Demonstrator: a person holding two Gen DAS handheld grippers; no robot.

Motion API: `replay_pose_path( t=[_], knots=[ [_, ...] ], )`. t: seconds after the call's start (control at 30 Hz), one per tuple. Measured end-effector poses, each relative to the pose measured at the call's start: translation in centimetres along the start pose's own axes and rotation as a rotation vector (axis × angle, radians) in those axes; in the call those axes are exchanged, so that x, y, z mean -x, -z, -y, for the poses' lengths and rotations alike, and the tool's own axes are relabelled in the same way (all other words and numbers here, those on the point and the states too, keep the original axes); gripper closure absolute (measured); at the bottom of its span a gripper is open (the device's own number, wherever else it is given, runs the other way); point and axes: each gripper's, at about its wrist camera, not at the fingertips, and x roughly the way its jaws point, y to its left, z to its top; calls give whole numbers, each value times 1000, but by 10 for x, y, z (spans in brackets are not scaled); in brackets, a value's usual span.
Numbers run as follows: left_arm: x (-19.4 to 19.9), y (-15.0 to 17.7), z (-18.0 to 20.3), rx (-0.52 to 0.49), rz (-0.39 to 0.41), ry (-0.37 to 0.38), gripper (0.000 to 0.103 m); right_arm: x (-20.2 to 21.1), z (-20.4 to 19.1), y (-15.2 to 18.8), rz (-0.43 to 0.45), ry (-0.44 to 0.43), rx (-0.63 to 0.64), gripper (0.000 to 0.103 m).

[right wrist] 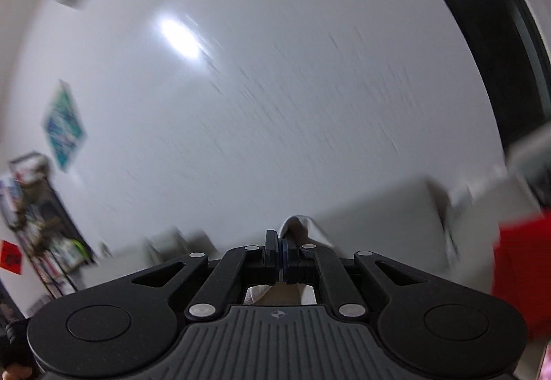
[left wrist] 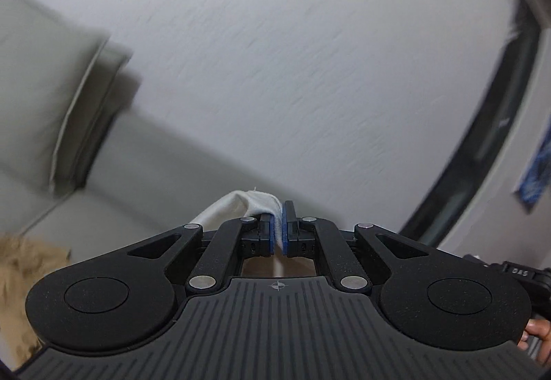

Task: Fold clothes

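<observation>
Black ribbed housing and linkage arms of the left gripper (left wrist: 278, 225) filled the bottom of its wrist view, with its blue-padded jaws pinched shut on a fold of soft white cloth garment (left wrist: 241, 204). That fabric bulged out past the left pad and draped away below the tool, out of sight. In the other wrist view the right gripper (right wrist: 279, 249) was likewise clamped on a hump of the same white garment (right wrist: 298, 225), with more cloth showing through the gap under its jaws.

Both cameras pointed up at a pale grey wall (left wrist: 310, 53), and both pictures were streaked with motion blur, so the garment appeared to be held aloft above a light grey sofa (left wrist: 51, 87), though how much of it hung free could not be told.

My judgement is that the main risk lay in the thin pinch: each gripper seemed to hold only a small bunch near the pad tips, so a fast swing or shake could pull the fabric out. Uneven holds might also let the garment land skewed or bunched, spoiling the fold.
</observation>
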Motion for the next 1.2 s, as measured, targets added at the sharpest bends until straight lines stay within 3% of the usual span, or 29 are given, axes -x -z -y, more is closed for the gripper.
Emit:
replay_pose_path(
  t=[0.1, 0.17, 0.2, 0.3, 0.43, 0.53, 0.57, 0.67, 0.73, 0.77, 0.87, 0.97, 1.03, 1.1, 1.2],
  knots=[
    [-53, -19, 1, 37, -33, -18, 99, -61, 5, -11, -19, 82, 32, 99],
    [-56, -48, 19, 12, 14, -2, 99, -63, -8, -39, 44, 68, 58, 99],
    [-52, -79, 37, -41, 99, 31, 99, -54, -28, -65, 137, 39, 113, 99],
    [-19, -126, 64, -122, 205, 75, 99, -1, -70, -107, 297, -4, 240, 99],
    [-10, -125, 54, -129, 197, 109, 99, 34, -78, -107, 320, -8, 289, 99],
    [-19, -82, 31, -128, 110, 79, 99, 41, -58, -61, 227, 18, 305, 99],
    [-31, -48, 14, -129, 29, 42, 99, 37, -49, -46, 198, 29, 306, 99],
    [-52, 23, -18, -120, -129, -20, 99, 9, -3, 36, -32, 103, 255, 99],
    [-68, 73, -41, -104, -254, -79, 99, -5, 20, 77, -135, 146, 213, 99],
    [-81, 115, -63, -86, -356, -126, 99, -12, 31, 98, -187, 168, 193, 99],
    [-98, 178, -89, -73, -495, -216, 99, -30, 62, 171, -395, 231, 147, 99],
    [-91, 233, -90, -107, -602, -288, 98, -48, 72, 219, -557, 258, 163, 99],
    [-103, 265, -97, -153, -695, -392, 90, -57, 76, 235, -628, 268, 176, 97],
    [-103, 270, -95, -190, -701, -405, 87, -64, 79, 246, -710, 281, 171, 93],
    [-93, 262, -88, -191, -668, -395, 77, -53, 81, 245, -705, 279, 140, 80]
  ],
)
